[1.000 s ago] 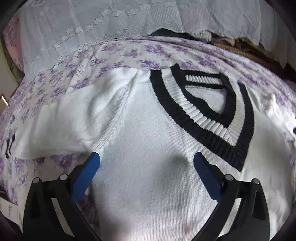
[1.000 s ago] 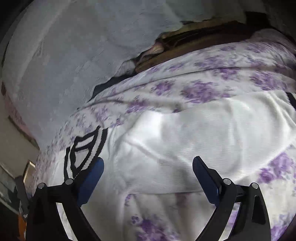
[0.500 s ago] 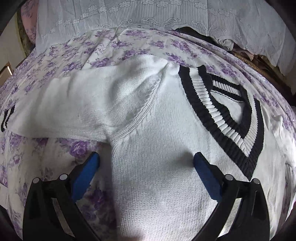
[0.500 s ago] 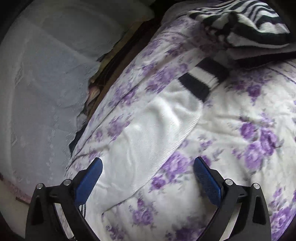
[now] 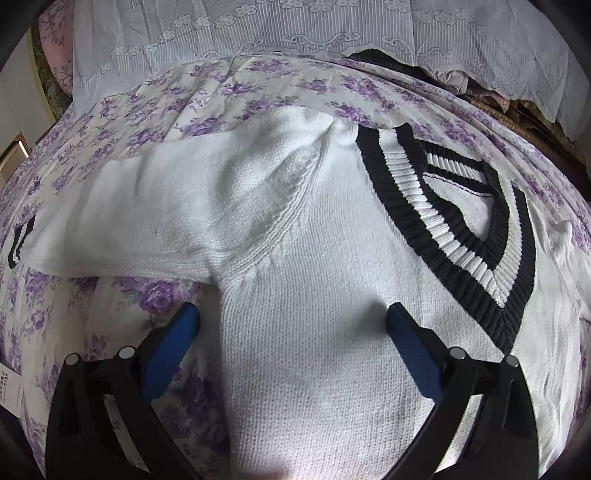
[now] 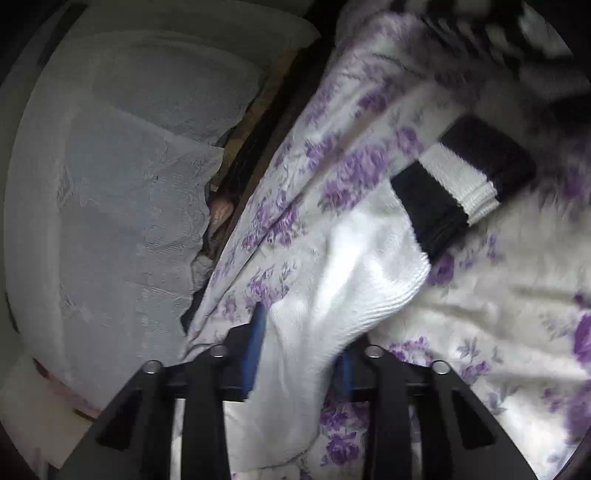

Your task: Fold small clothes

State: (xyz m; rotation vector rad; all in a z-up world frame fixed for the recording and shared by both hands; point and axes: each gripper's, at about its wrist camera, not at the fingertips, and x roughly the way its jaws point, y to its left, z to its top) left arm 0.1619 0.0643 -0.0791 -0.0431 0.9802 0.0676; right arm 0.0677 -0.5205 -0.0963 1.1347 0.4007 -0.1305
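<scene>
White knit sweater w/ black-and-white striped V-neck [image 5: 314, 295] lies flat on the purple-flowered bed sheet [image 5: 207, 96], front up. My left gripper [image 5: 291, 328] hovers over its body near the armpit, fingers spread wide: one blue finger [image 5: 173, 343] is off the sweater's edge above the sheet, the other above the knit below the collar; nothing pinched. Other sleeve [image 6: 332, 280], w/ black-white ribbed cuff [image 6: 461, 181], runs away from my right gripper [image 6: 299, 347]. Its fingers are closing, sleeve fabric bunched btwn them and lifted off the sheet. White lace curtain [image 5: 295, 29] hangs behind the bed.
</scene>
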